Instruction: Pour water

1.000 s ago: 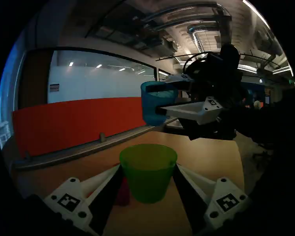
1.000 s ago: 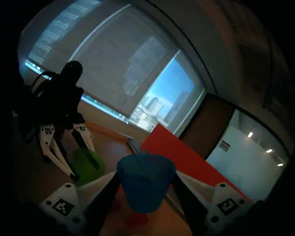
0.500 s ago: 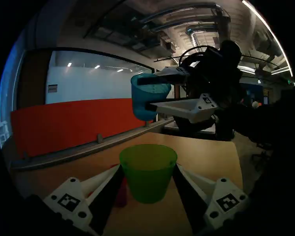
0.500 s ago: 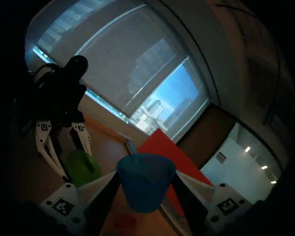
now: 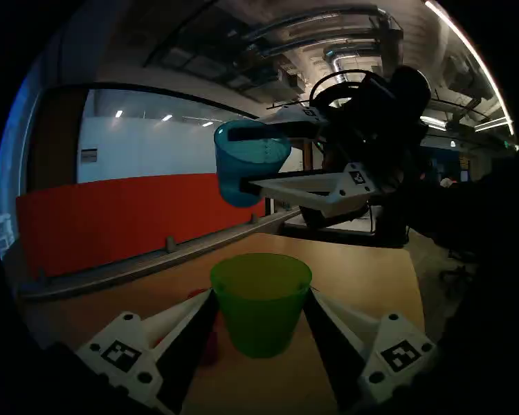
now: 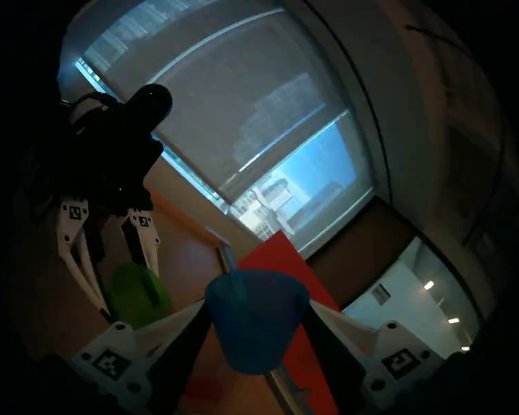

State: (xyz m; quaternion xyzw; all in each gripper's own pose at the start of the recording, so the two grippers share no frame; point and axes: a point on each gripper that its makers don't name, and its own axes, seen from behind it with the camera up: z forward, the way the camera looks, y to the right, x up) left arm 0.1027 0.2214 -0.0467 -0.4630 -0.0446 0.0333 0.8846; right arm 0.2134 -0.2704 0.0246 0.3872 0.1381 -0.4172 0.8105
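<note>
My left gripper is shut on a green cup, held upright just above the wooden table. Higher up and slightly left hangs a blue cup, tipped toward the green one, with my right gripper shut on it. In the right gripper view the blue cup sits between my right gripper's fingers, and the view is rolled sideways. There the green cup appears lower left, clamped by the left gripper. I see no water stream.
A red wall panel runs behind the table, with a grey ledge at its foot. A small red object lies on the table beneath the green cup. A window with a blind lies beyond.
The right gripper has carried the blue cup up and to the left, over the green cup, and tipped it further. The left gripper and green cup have stayed put.
</note>
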